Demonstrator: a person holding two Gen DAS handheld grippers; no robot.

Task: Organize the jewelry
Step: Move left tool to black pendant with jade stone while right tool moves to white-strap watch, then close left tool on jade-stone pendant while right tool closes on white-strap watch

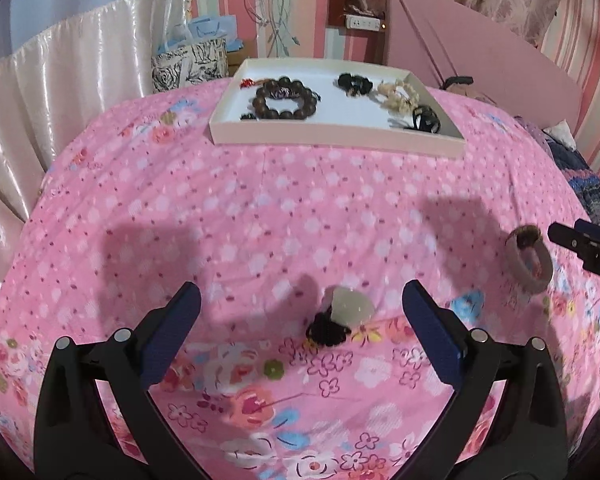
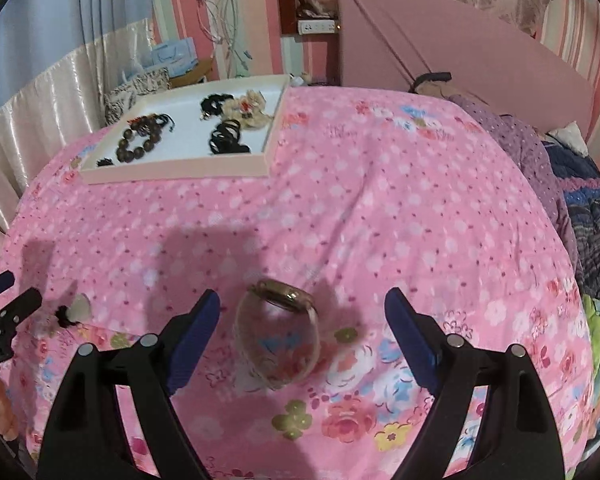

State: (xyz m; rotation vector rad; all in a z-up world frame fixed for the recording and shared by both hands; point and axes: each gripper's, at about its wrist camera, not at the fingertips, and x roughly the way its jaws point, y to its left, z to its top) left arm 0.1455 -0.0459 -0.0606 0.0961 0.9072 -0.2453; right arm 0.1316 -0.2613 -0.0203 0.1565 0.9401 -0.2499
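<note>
Pink floral bedspread (image 2: pixel 340 208); pale round pendant (image 1: pixel 350 306) between spread left gripper (image 1: pixel 302 306), looped watch (image 2: pixel 278 332) between spread right gripper (image 2: pixel 302 312).

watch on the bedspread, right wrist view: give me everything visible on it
The watch is a closed loop resting on its edge on the pink floral bedspread, its opening facing the camera so the fabric shows through. A round brownish, metallic-looking case sits at the top, tilted away; the pale beige band looks translucent. It lies between the fingers of the open right claw, touching neither. In the left wrist view it appears at the right edge, blurred. Dial details cannot be read.
</note>
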